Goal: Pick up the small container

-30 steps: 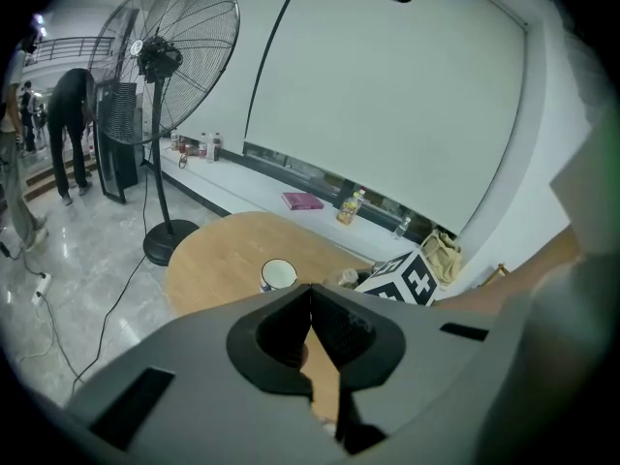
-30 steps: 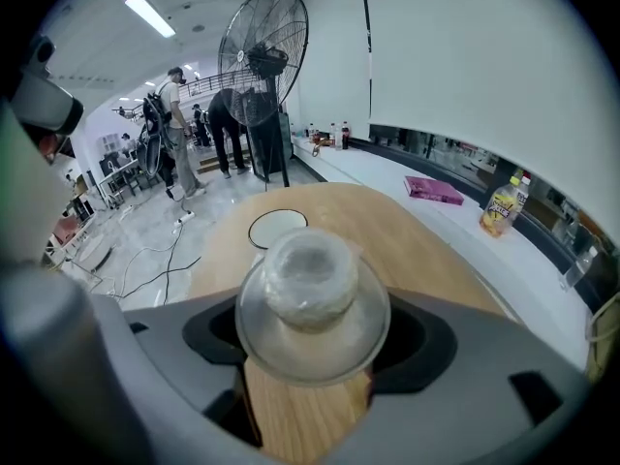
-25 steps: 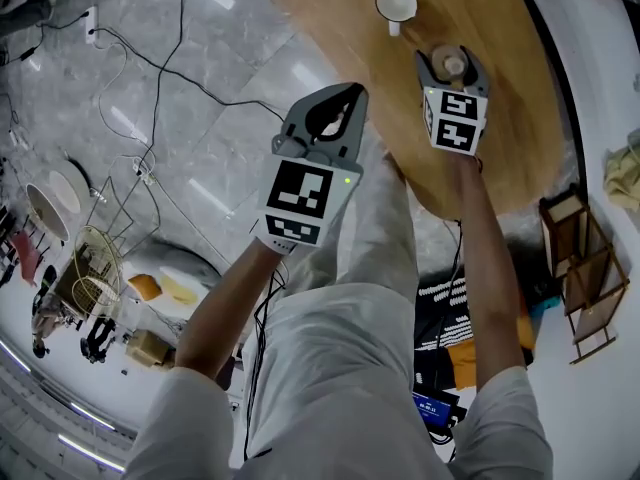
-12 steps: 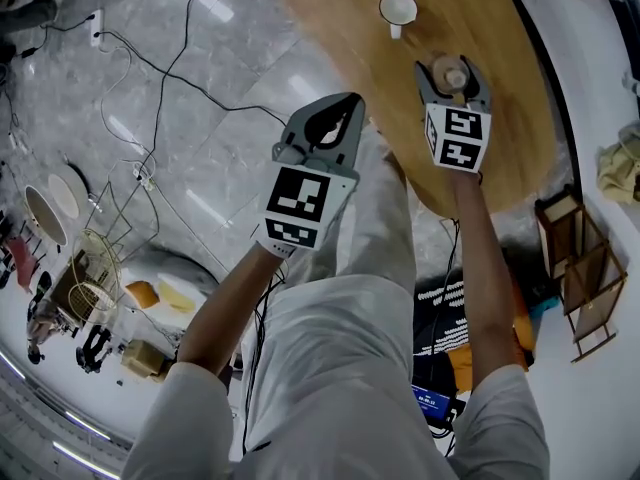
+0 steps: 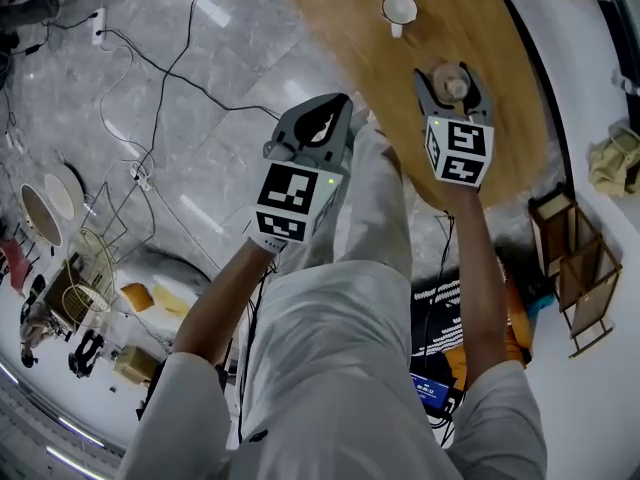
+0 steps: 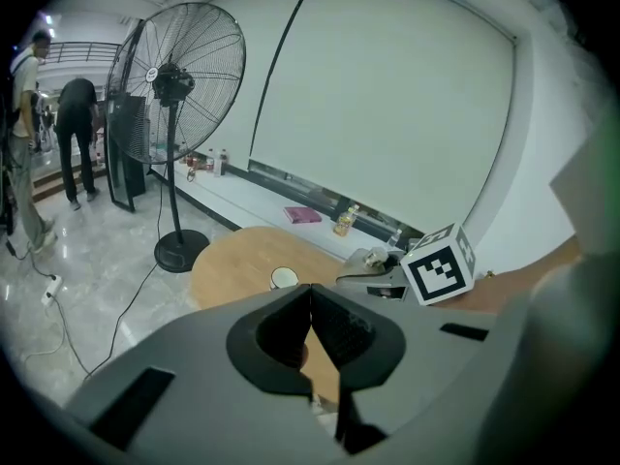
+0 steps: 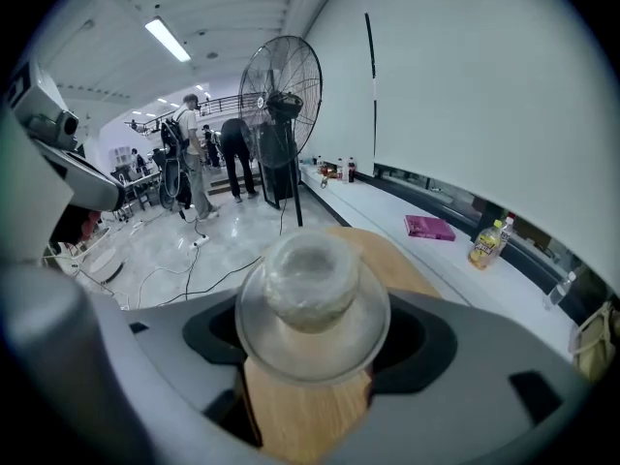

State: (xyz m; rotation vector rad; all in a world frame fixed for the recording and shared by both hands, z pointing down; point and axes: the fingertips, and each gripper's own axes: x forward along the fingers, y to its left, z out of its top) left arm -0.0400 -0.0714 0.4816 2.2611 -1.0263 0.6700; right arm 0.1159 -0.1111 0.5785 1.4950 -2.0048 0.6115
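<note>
The small container (image 5: pixel 456 80) is clear, with a rounded top and a wide rim. My right gripper (image 5: pixel 452 76) is shut on it and holds it above the round wooden table (image 5: pixel 505 118). In the right gripper view the container (image 7: pixel 312 298) fills the space between the jaws, with the table's wood below it. My left gripper (image 5: pixel 322 120) is shut and empty, over the floor just left of the table's edge. In the left gripper view its jaws (image 6: pixel 310 296) meet in a line, and the right gripper (image 6: pixel 376 264) shows beyond them.
A white cup (image 5: pixel 399 8) stands on the far part of the table. Cables (image 5: pixel 170 68) run across the marble floor at left. A wooden rack (image 5: pixel 577 268) stands at right. A tall floor fan (image 7: pixel 281 95) and several people are further off; a bottle (image 7: pixel 484 243) sits on a ledge.
The right gripper has risen toward the camera with the container still between its jaws. The left gripper has drifted slightly left and up, still shut.
</note>
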